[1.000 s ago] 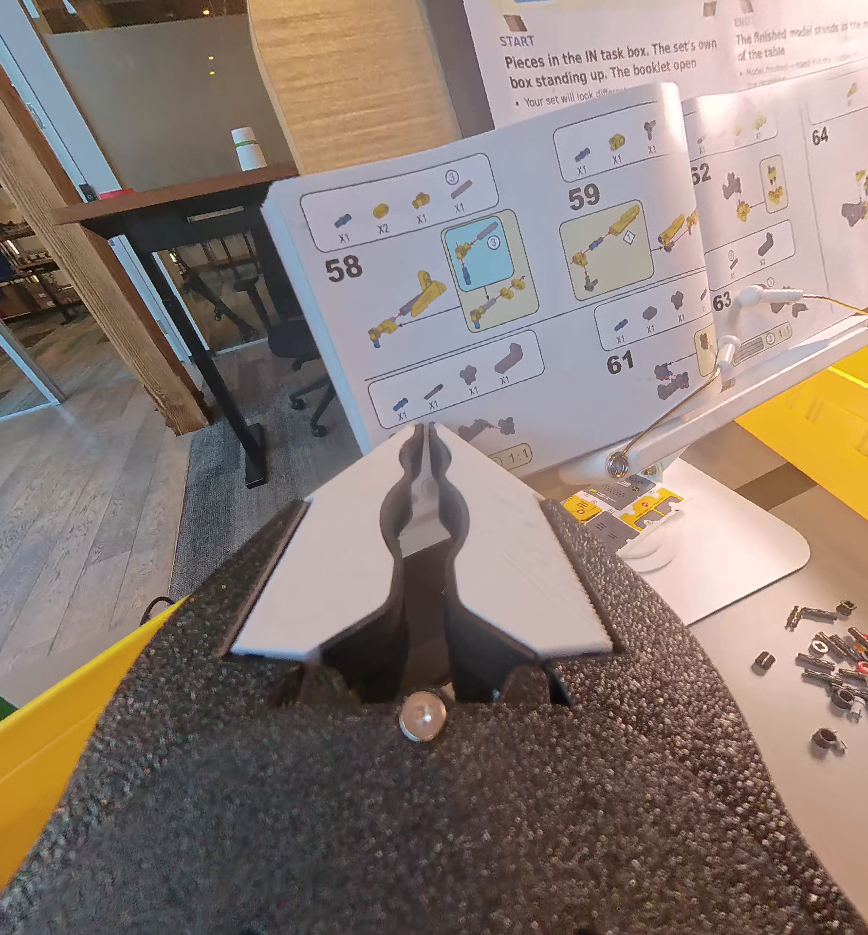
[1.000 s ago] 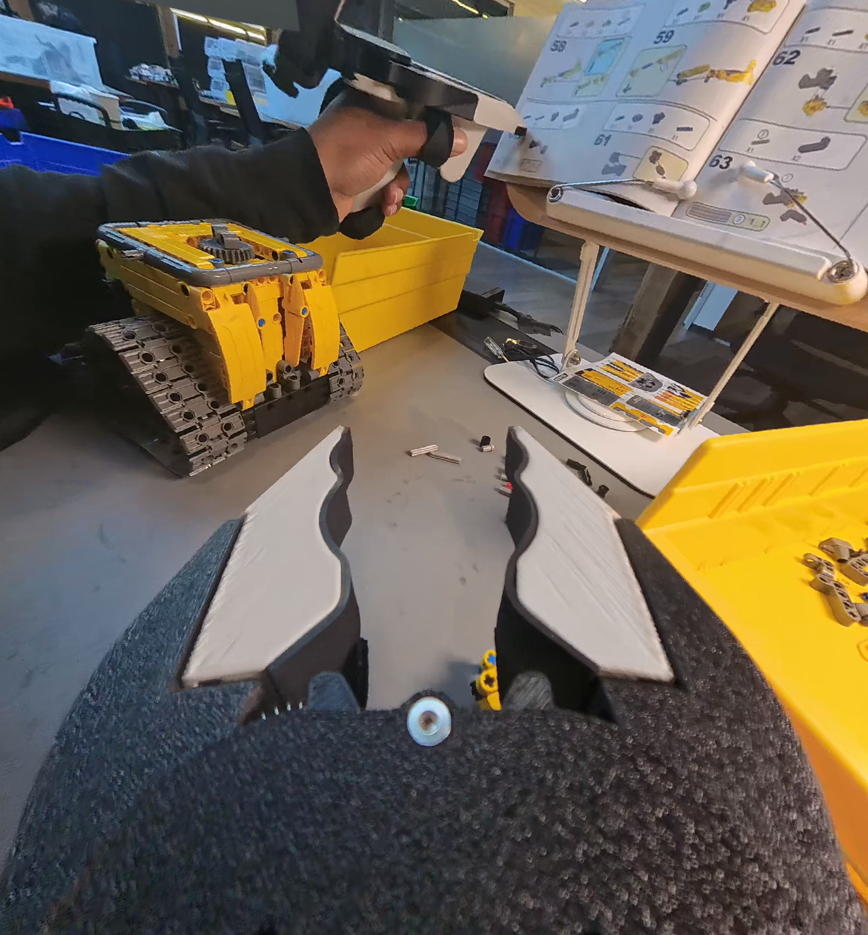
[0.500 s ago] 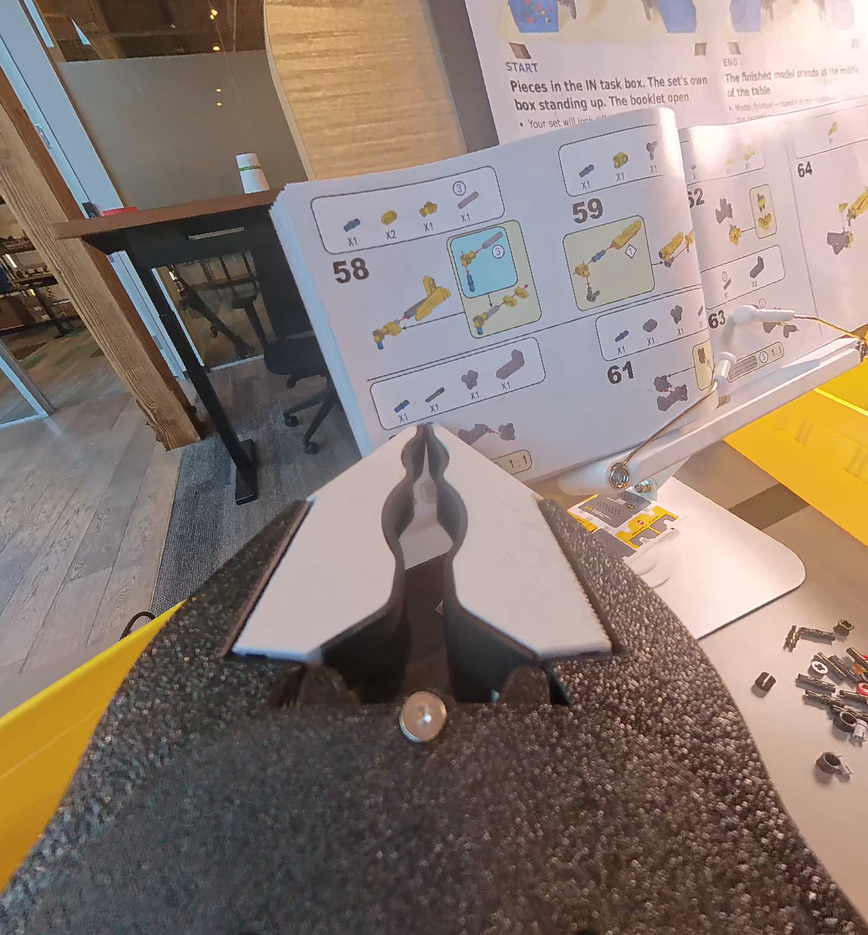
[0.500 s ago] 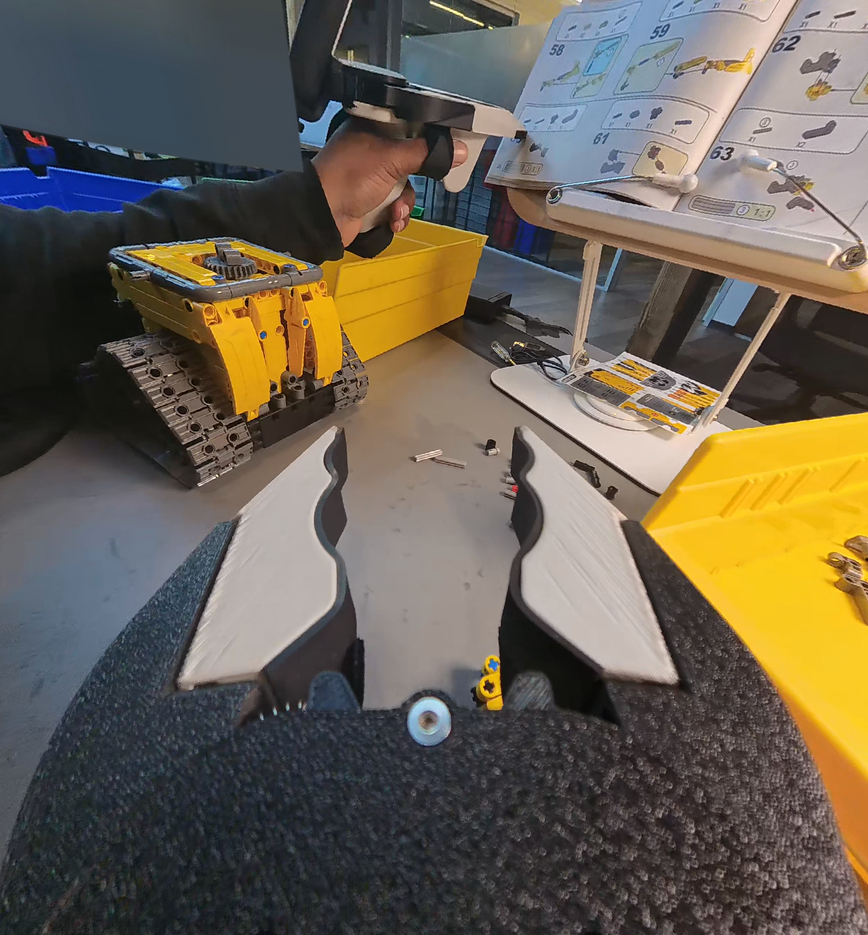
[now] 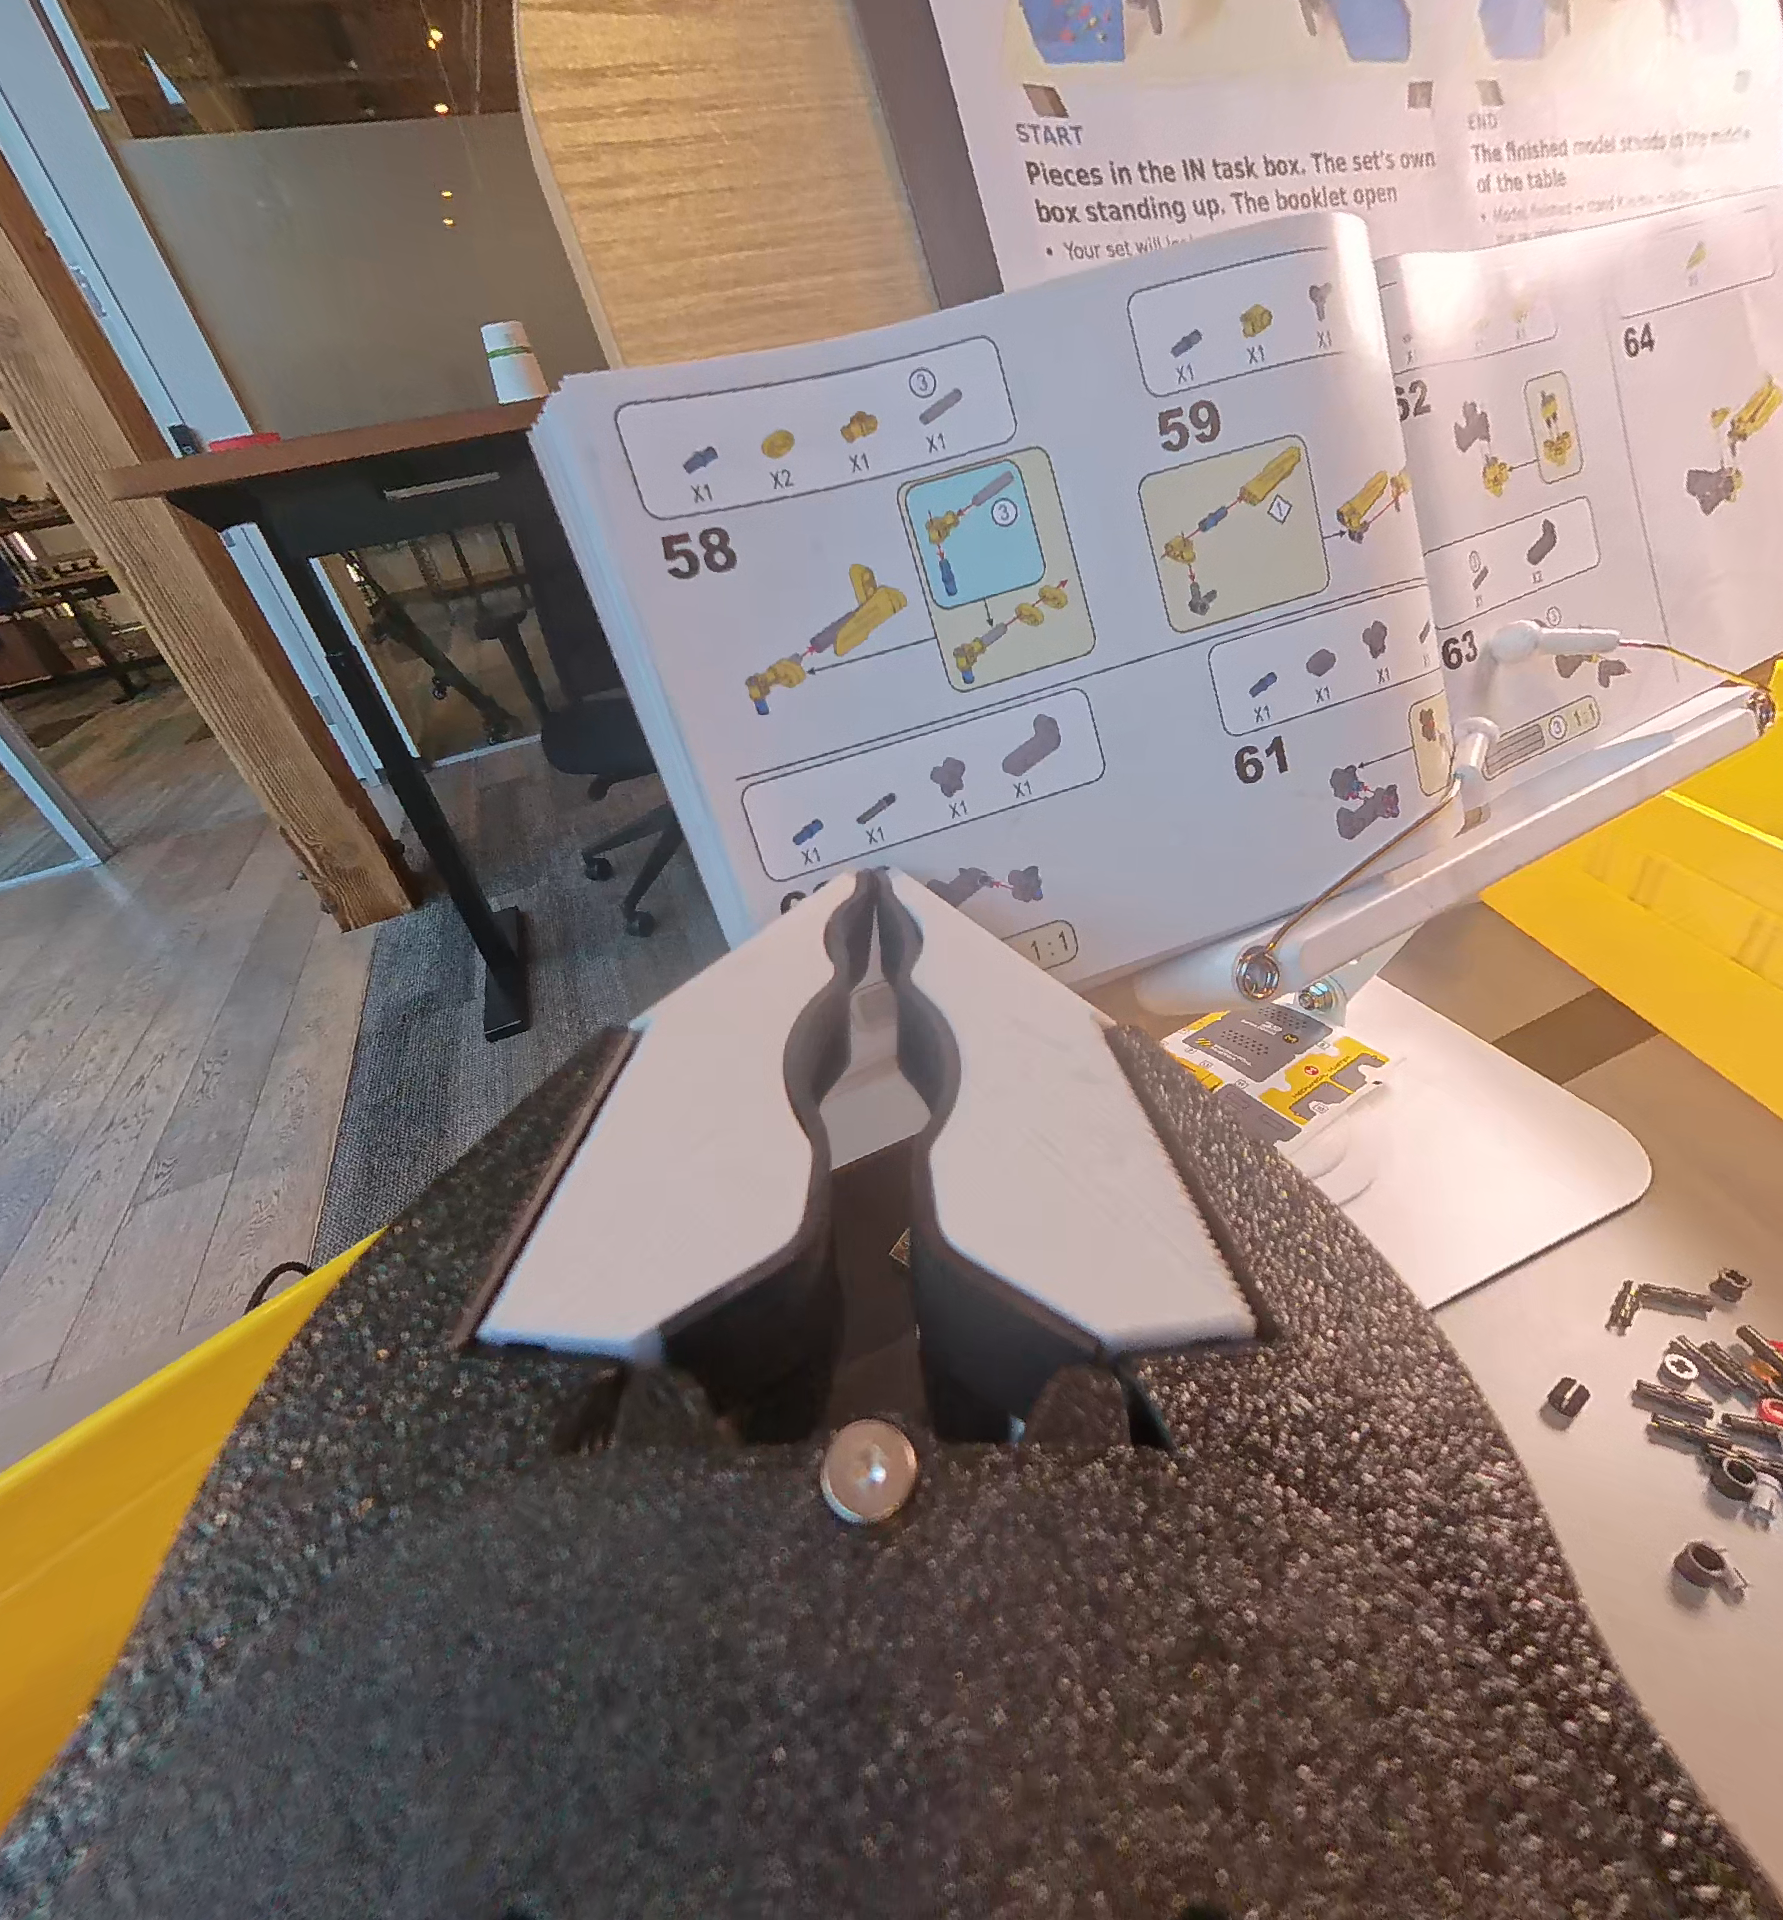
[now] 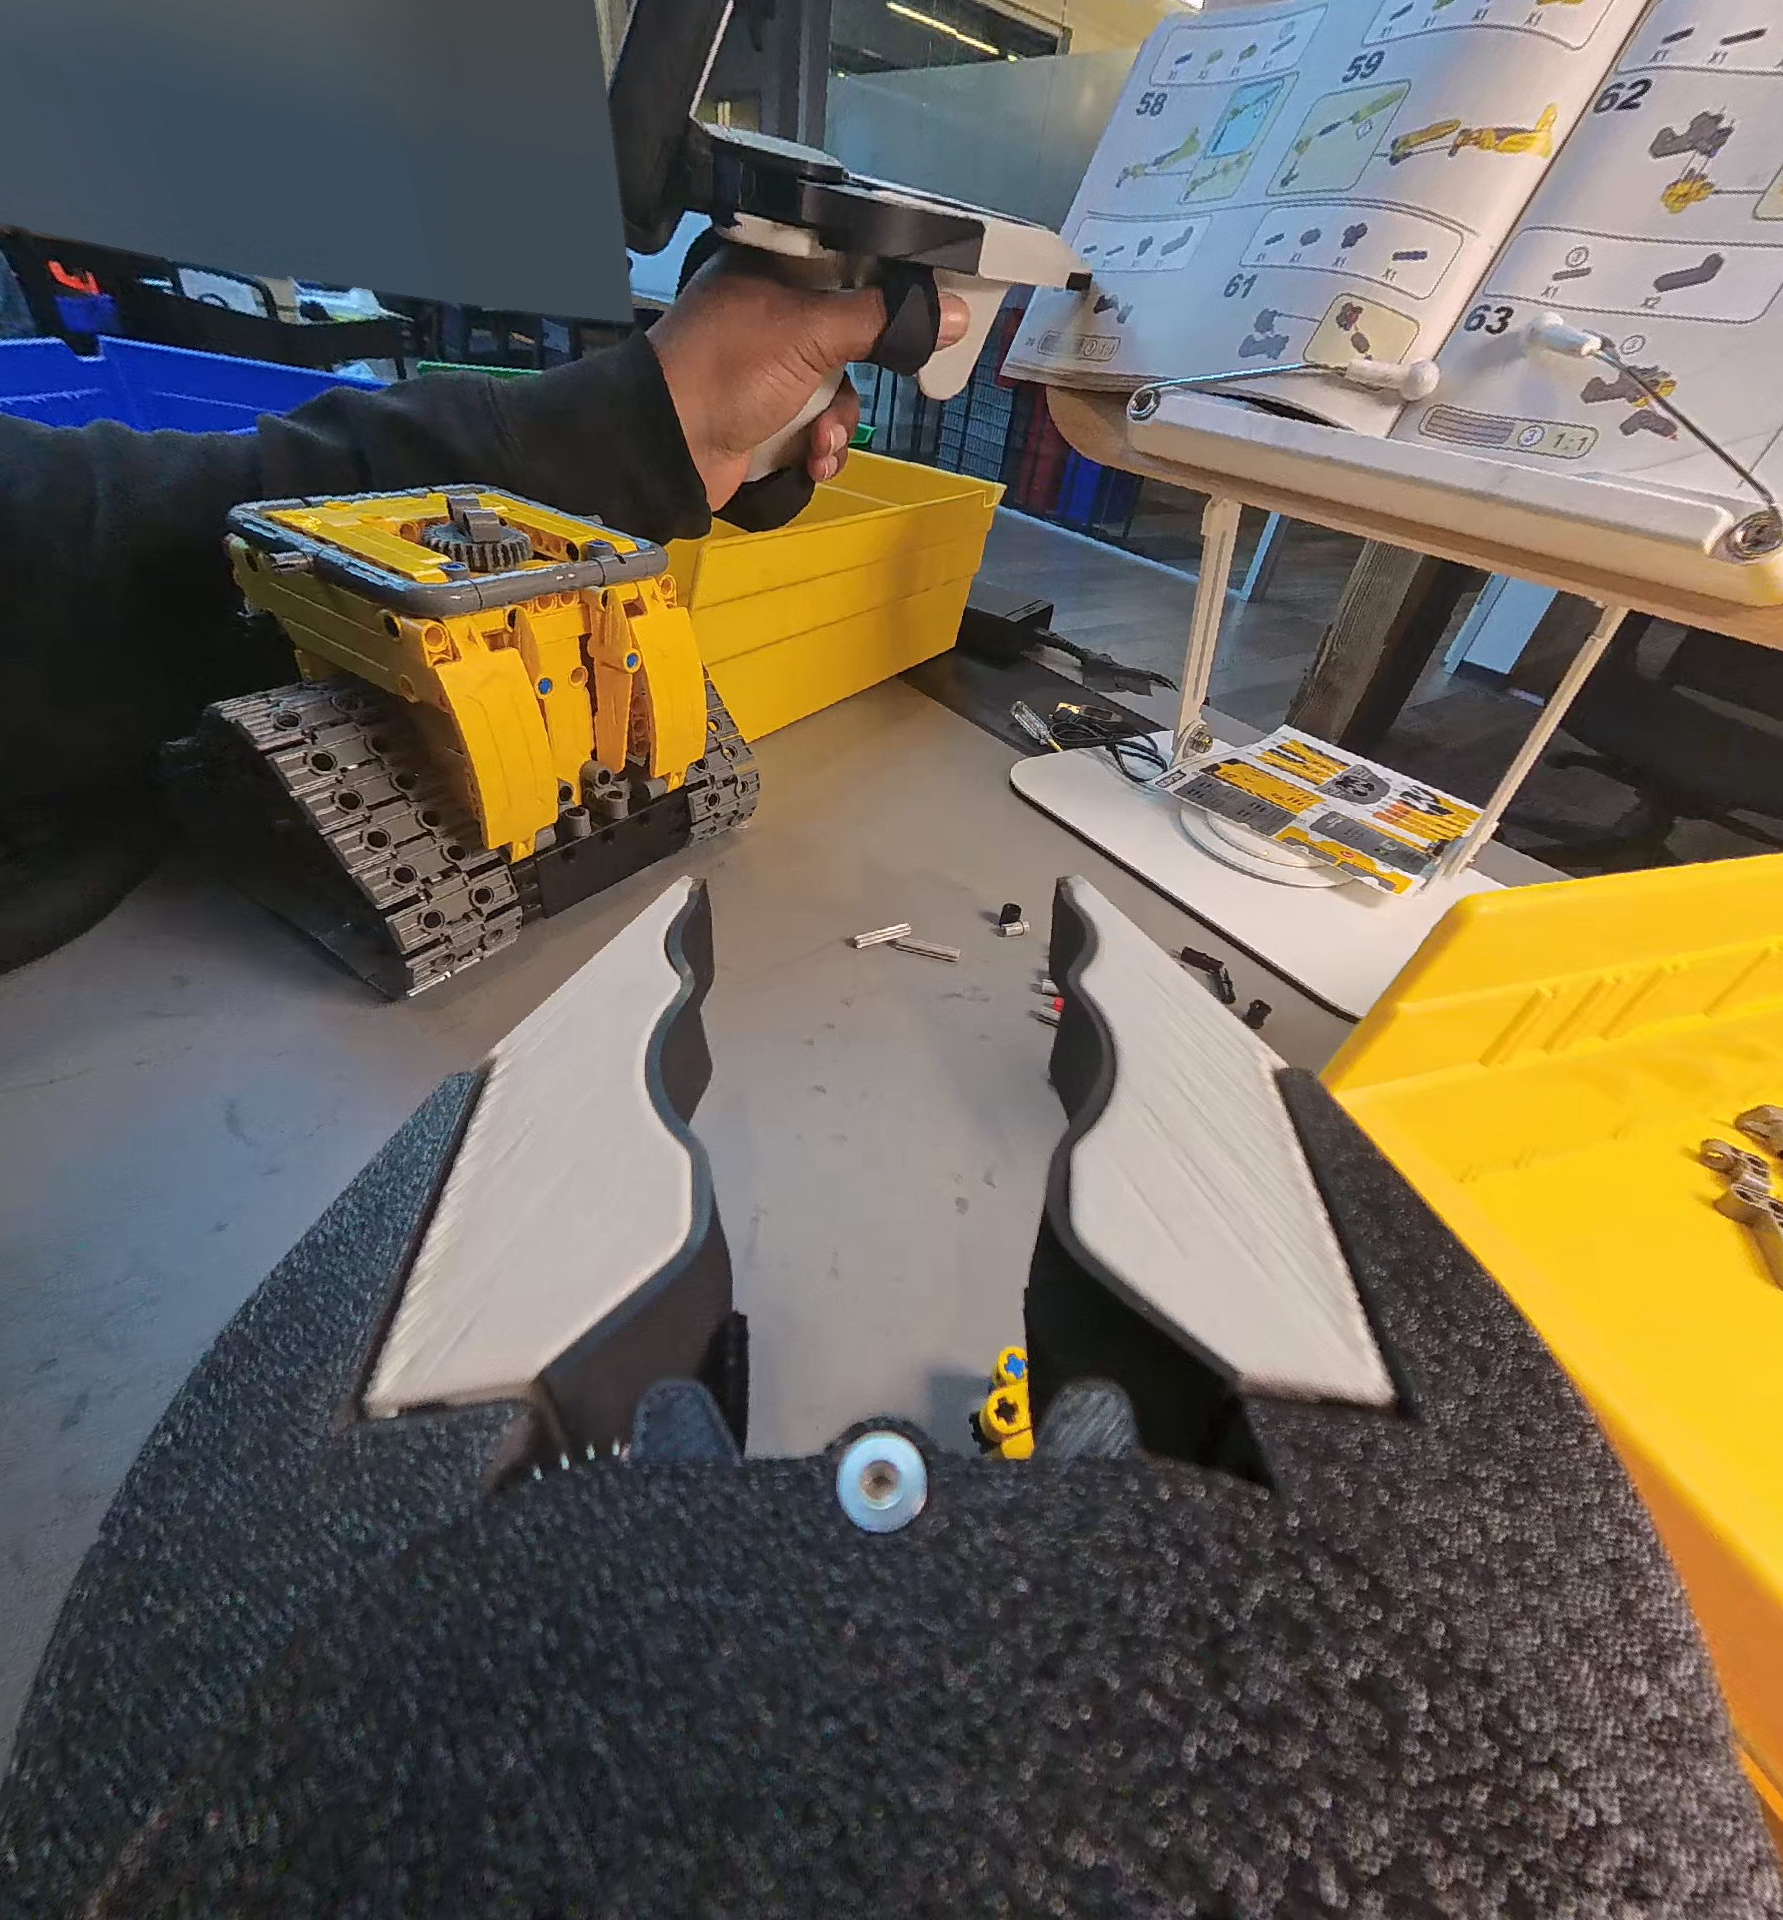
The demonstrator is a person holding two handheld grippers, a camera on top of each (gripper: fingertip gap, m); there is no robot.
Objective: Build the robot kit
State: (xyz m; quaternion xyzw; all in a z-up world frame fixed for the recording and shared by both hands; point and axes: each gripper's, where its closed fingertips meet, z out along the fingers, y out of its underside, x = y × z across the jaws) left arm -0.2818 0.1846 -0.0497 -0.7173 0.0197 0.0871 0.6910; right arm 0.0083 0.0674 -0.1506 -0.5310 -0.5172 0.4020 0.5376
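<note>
Right wrist view: the right gripper (image 6: 871,904) is held low over the grey table (image 6: 139,1143) with its jaws spread wide and nothing between them, a small yellow piece (image 6: 1006,1403) being seen near the base of its fingers, perhaps lying on the table beneath. Beyond it, loose pins (image 6: 908,940), a tracked yellow model (image 6: 471,717) and a yellow bin (image 6: 1645,1091) are seen. In the left wrist view, the left gripper (image 5: 874,883) is held raised with its tips pressed together, empty as far as can be seen, before an open instruction booklet (image 5: 970,623) propped on a white stand (image 5: 1469,1122).

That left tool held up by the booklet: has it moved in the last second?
Yes. In the right wrist view the left tool has crept rightward, nearer the booklet on its stand; it is now at the page's edge.
</note>
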